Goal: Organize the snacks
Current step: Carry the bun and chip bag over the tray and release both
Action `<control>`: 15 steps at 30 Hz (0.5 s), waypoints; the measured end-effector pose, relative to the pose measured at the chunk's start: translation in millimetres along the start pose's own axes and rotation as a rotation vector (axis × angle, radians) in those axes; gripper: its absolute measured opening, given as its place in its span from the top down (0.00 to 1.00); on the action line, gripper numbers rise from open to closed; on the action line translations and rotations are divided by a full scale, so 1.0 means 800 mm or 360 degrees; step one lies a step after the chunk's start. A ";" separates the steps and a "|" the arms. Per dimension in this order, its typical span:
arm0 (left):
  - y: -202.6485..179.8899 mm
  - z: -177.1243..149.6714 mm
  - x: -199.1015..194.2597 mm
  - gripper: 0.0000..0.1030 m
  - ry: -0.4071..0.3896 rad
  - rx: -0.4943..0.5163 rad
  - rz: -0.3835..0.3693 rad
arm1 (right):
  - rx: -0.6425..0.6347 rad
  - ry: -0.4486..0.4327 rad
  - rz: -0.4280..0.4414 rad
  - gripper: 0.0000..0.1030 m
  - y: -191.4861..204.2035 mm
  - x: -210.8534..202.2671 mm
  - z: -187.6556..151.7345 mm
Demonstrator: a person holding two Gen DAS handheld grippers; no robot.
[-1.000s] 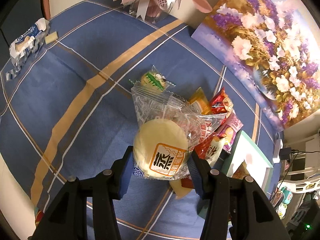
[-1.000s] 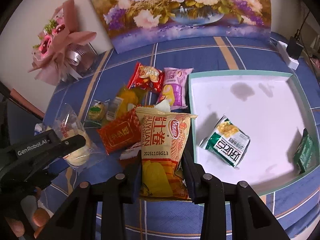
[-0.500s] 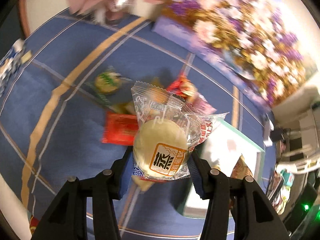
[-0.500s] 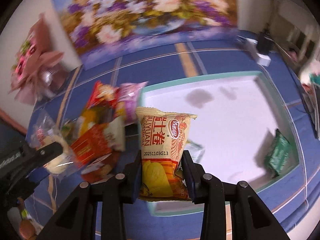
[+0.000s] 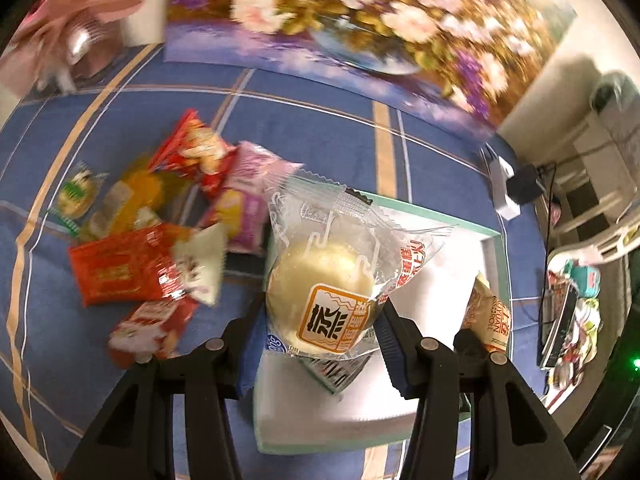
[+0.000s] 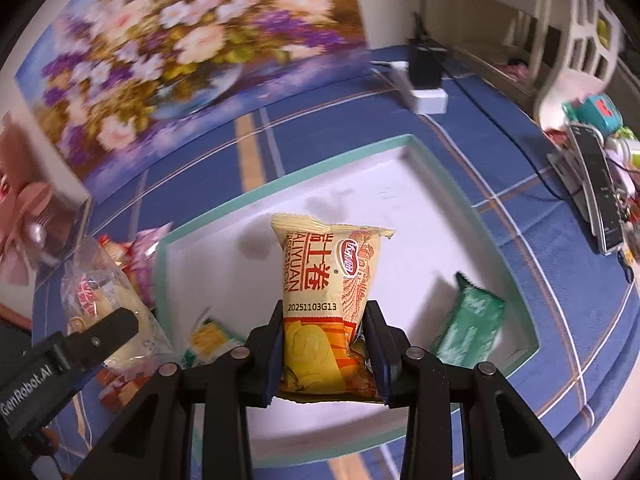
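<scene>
Blue cloth (image 5: 312, 128) with tan and white stripes covers the table, and a flower painting (image 6: 188, 48) leans at the back, at twelve o'clock in both views. A shallow white tray (image 6: 420, 184) with a mint-green rim lies flat on the cloth.

In the left view, the left gripper (image 5: 320, 320) is clamped on a bun (image 5: 320, 276), round, pale and soft, sealed in a clear crinkly wrapper with an orange label. It hangs over the tray's near-left corner. Loose packets form a pile (image 5: 160, 232) at nine o'clock, on the cloth outside the tray: glossy red, pink and yellow foil, blurred.

In the right view, the right gripper (image 6: 324, 340) pinches a roll pack (image 6: 324, 292) by its lower half, a puffy yellow-and-orange pillow bag with crimped ends, standing upright over the tray's middle. A green packet (image 6: 468, 328) lies in the tray at four o'clock, and a green-and-yellow one (image 6: 208, 340) at eight o'clock.

Both snacks look ready to set down. Best to lower each over bare white floor, clear of the packets already inside and apart from one another, and to open the jaws only when low. The bun squashes easily, so a gentle grip suits it; slick film may slide.
</scene>
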State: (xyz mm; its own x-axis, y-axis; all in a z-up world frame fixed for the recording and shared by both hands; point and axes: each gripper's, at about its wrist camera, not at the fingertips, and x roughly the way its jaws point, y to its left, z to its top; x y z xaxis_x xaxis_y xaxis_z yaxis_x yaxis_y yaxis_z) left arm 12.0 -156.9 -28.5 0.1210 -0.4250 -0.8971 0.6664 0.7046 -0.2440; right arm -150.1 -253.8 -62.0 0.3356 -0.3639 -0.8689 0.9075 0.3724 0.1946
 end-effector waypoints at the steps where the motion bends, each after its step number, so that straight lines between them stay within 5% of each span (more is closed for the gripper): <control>1: -0.008 0.002 0.005 0.48 0.0001 0.0028 0.0009 | 0.0016 0.0004 0.0001 0.62 -0.005 0.003 0.001; 15: -0.050 0.028 0.064 0.48 -0.0019 0.0123 0.0014 | 0.0065 0.0015 -0.0052 0.62 -0.024 0.047 0.040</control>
State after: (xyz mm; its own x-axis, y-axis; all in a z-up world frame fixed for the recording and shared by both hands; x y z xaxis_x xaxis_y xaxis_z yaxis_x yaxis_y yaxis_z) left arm 8.4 -219.5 -56.7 0.1356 -0.4263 -0.8943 0.7199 0.6626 -0.2067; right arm -146.6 -301.6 -84.1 0.3035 -0.3673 -0.8792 0.9275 0.3252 0.1844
